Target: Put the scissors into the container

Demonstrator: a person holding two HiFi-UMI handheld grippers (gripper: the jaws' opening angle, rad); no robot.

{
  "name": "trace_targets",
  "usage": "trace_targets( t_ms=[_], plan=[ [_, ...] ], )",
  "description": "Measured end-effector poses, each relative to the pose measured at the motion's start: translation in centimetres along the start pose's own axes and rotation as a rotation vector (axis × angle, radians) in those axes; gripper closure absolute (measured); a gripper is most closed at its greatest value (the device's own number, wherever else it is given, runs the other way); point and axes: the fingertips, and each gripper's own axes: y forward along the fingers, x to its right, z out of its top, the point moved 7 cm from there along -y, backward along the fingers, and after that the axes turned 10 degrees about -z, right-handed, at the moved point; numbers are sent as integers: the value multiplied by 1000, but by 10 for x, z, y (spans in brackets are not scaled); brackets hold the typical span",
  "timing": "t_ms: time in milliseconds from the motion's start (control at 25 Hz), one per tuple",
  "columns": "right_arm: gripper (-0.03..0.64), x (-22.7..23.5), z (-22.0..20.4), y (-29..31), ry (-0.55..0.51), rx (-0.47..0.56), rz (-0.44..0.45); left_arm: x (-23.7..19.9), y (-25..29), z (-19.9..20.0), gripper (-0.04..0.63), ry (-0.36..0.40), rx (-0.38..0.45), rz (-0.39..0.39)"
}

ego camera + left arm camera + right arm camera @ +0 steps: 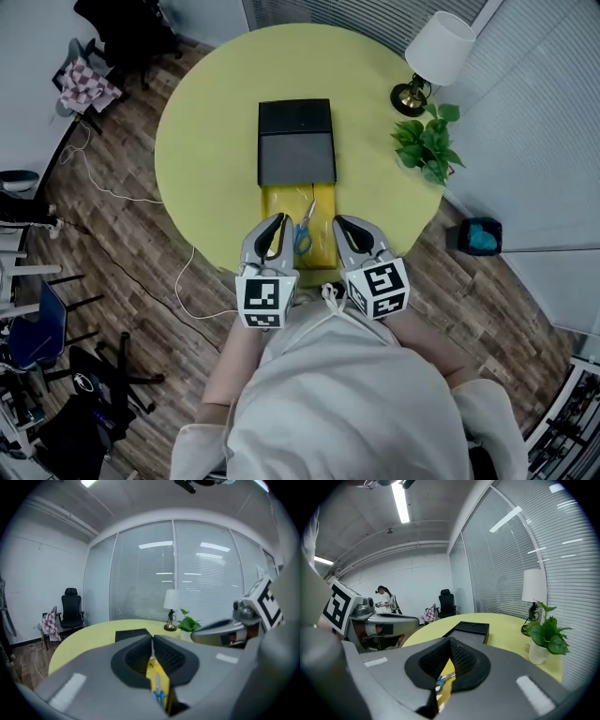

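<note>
Head view has your two tools level and side by side over the worktop's [206, 112] near edge, both pointing forward: left tool [277, 219] and right tool [339, 222], each with jaws pressed together on nothing. The scissors [305, 230] lie between their tips on the yellow tray [279, 202], which touches the black box [295, 141]

Blue-handled scissors [304, 232], yellow table [206, 122], black container [295, 141]

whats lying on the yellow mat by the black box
Blue-handled scissors lie on the yellow mat. The left gripper and right gripper, both shut and empty, cover its near corners; whether it runs under the black container cannot be seen.
</note>
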Motion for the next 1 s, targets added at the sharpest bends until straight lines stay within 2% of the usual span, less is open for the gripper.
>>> trace_targets(
  t_ms=[200, 1000],
  plan=[
    [617, -3, 7, -2, -16, 20, -6, 0, -6, 14, 588, 64, 55, 29],
    [617, -10, 14, 3, -50, 27, 6, -6, 0, 11, 588, 60, 25, 18]
  ],
)
